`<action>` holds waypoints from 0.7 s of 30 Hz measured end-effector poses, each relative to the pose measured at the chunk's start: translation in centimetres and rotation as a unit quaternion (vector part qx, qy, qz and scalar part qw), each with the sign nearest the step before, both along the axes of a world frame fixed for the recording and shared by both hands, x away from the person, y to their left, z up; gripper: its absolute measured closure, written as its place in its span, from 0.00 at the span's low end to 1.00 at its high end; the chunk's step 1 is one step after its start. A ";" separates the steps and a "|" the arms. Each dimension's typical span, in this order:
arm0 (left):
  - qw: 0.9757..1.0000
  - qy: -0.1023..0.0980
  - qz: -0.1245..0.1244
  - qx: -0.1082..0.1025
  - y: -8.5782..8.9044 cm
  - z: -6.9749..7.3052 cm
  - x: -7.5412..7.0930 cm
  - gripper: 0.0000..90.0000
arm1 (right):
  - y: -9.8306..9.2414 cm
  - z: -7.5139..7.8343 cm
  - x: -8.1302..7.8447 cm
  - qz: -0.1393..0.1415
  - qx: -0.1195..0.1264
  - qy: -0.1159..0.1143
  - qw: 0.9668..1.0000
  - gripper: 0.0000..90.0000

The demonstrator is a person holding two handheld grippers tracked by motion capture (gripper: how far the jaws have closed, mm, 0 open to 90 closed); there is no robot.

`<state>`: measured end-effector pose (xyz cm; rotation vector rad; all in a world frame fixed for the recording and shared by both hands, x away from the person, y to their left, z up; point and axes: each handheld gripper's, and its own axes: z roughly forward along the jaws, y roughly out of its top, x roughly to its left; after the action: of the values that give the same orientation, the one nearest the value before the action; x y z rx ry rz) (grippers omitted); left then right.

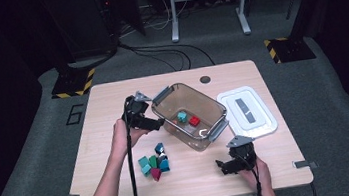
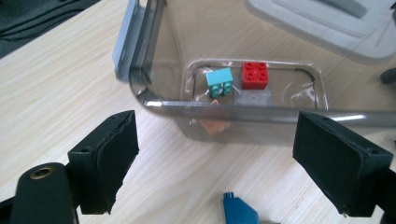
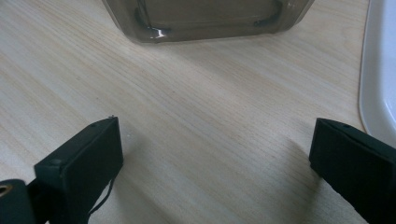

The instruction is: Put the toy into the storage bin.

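A clear, smoke-tinted plastic bin [image 1: 191,116] with grey latch handles stands upright and lidless on the desk [image 1: 112,95]; inside on its floor lie a turquoise brick [image 2: 220,81] and a red studded brick [image 2: 255,75], side by side, just apart; a cluster of loose bricks [image 1: 155,163], teal, green, blue and maroon, lies on the desk just beside the bin.

The high view looks forward and down from above the person's side, taking in the whole table [image 1: 112,95], the floor around it and stands beyond. The left gripper view sits low and close, facing the bin's [image 2: 154,70] long wall across bare tabletop, with the lid [image 2: 327,28] behind. The right gripper view, just above the wood, faces the bin's [image 3: 205,18] base, the lid [image 3: 380,70] at its right edge. All three share bin, lid and tabletop.
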<state>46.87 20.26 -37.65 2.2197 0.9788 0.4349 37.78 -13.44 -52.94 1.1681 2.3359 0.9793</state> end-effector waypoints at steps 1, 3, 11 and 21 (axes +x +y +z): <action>1.000 0.003 0.002 -0.002 0.5 -0.4 -0.3 0.15 | 0.0 0.0 0.0 0.000 0.000 0.000 1.000 0.02; 1.000 0.002 0.006 -0.005 0.7 -0.6 -0.5 0.15 | 0.0 0.0 0.0 0.000 0.000 0.000 1.000 0.02; 1.000 0.015 0.013 -0.005 2.1 -2.6 -1.4 0.14 | 0.0 0.0 0.0 0.000 0.000 0.000 1.000 0.02; 0.999 0.032 0.020 -0.008 3.3 -5.5 -2.5 0.13 | 0.0 0.0 0.0 0.000 0.000 0.000 1.000 0.02</action>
<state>44.37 23.57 -43.10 2.2151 1.0585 0.3752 37.79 -13.44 -52.94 1.1681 2.3360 0.9794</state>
